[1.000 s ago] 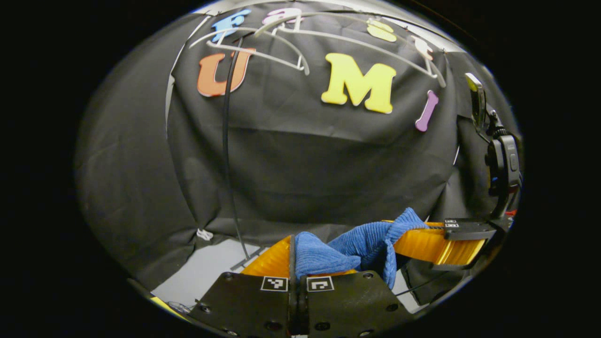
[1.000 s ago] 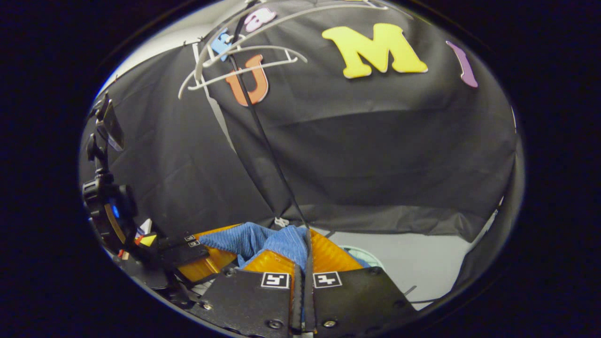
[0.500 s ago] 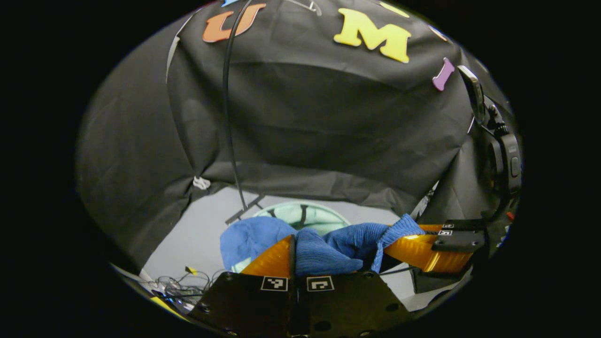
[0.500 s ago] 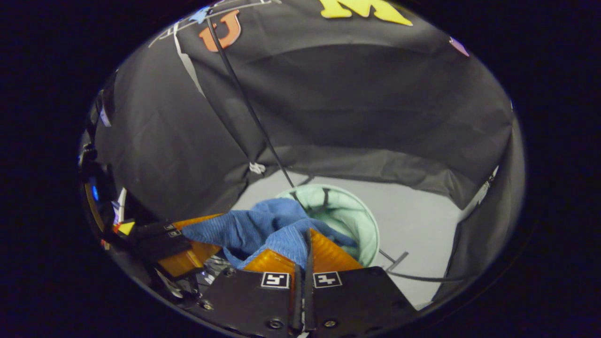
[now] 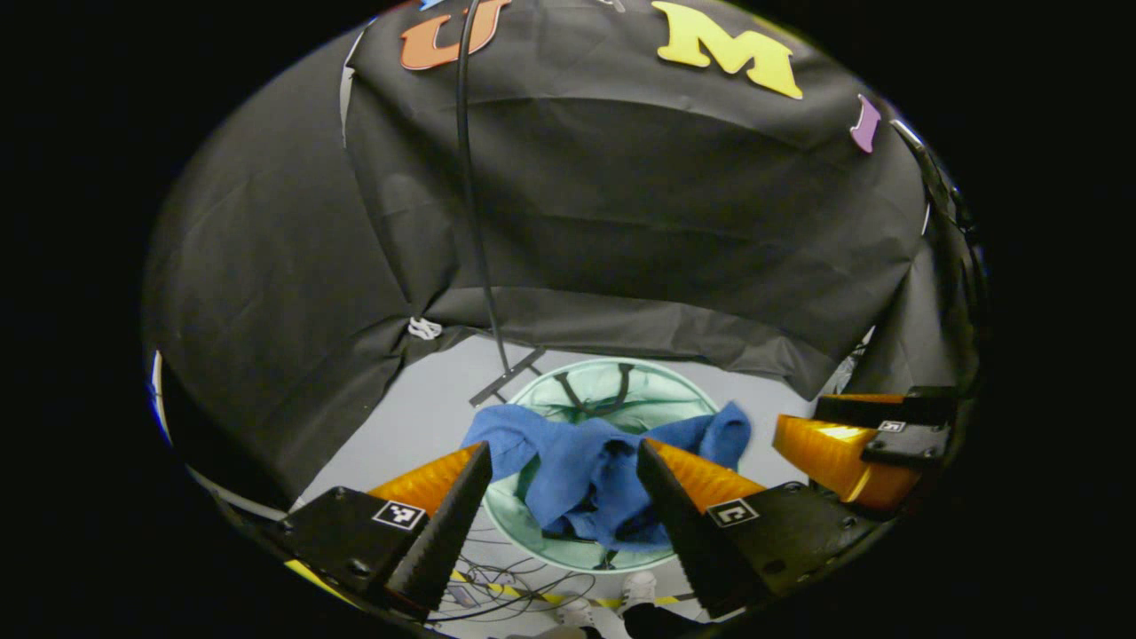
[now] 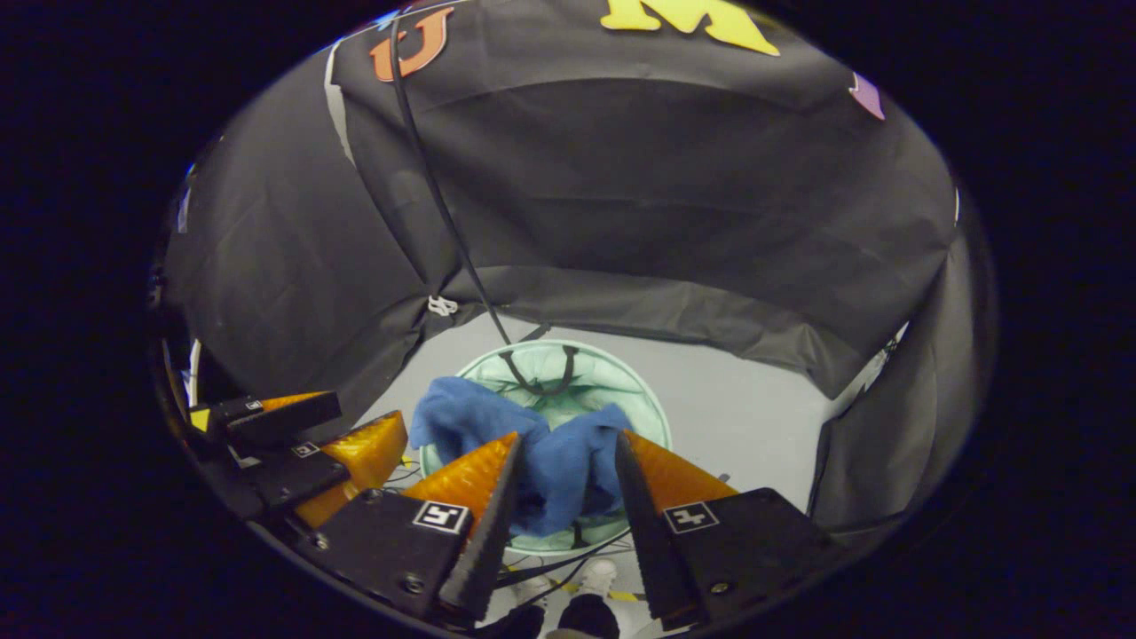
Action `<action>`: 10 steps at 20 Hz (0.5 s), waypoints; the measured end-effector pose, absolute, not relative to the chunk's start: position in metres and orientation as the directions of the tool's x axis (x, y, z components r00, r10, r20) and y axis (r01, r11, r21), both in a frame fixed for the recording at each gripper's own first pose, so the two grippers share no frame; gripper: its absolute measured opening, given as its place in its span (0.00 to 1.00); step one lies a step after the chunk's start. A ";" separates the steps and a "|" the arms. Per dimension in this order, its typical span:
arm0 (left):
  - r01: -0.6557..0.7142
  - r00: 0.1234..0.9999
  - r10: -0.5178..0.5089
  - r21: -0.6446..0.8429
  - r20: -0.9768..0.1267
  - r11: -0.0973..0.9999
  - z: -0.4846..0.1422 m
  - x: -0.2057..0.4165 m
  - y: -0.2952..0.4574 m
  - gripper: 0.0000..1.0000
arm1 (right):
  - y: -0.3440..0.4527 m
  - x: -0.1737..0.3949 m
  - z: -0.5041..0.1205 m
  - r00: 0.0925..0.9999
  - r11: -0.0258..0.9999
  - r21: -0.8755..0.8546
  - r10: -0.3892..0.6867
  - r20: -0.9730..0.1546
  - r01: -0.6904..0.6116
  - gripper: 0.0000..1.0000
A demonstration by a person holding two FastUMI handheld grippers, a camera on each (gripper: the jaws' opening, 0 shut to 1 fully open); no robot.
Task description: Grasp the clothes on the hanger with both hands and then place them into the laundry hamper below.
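I see both claws spread wide, left gripper (image 5: 564, 470) and right gripper (image 6: 561, 461), above the blue cloth (image 5: 590, 470) (draped over the hamper (image 5: 683, 399) rim).

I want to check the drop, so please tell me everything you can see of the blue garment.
The blue garment is one bunched piece of soft, finely ribbed cloth, crumpled with a fold spreading to each side. It lies over the round opening of the pale green hamper, partly draped across its rim, and whether it has settled inside cannot be told. The left gripper and the right gripper are both open above it, their fingers apart and not pressing it.
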State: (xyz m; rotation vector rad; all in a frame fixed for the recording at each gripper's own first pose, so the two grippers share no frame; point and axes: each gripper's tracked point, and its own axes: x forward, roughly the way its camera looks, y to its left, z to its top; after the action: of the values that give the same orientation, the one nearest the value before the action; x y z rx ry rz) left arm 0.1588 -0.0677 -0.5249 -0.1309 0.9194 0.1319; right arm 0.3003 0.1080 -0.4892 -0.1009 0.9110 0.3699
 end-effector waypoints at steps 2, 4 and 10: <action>-0.173 0.596 0.069 -0.044 -0.800 0.984 -0.525 0.154 -0.064 1.00 | 0.107 0.297 -0.483 0.565 0.935 0.066 0.266 -0.781 -0.348 0.75; -0.173 0.601 0.068 -0.046 -0.796 0.984 -0.520 0.149 -0.061 1.00 | 0.100 0.293 -0.477 0.579 0.939 0.057 0.255 -0.774 -0.338 0.80; -0.153 0.643 0.064 -0.046 -0.763 0.987 -0.484 0.128 -0.064 0.97 | 0.088 0.275 -0.436 0.655 0.946 0.056 0.262 -0.709 -0.319 0.78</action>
State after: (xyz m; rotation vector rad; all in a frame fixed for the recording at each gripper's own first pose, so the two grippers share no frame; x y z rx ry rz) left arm 0.1277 -0.0645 -0.4841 -0.1096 0.8635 0.1238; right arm 0.2747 0.0876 -0.4360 -0.0762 0.7913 0.3300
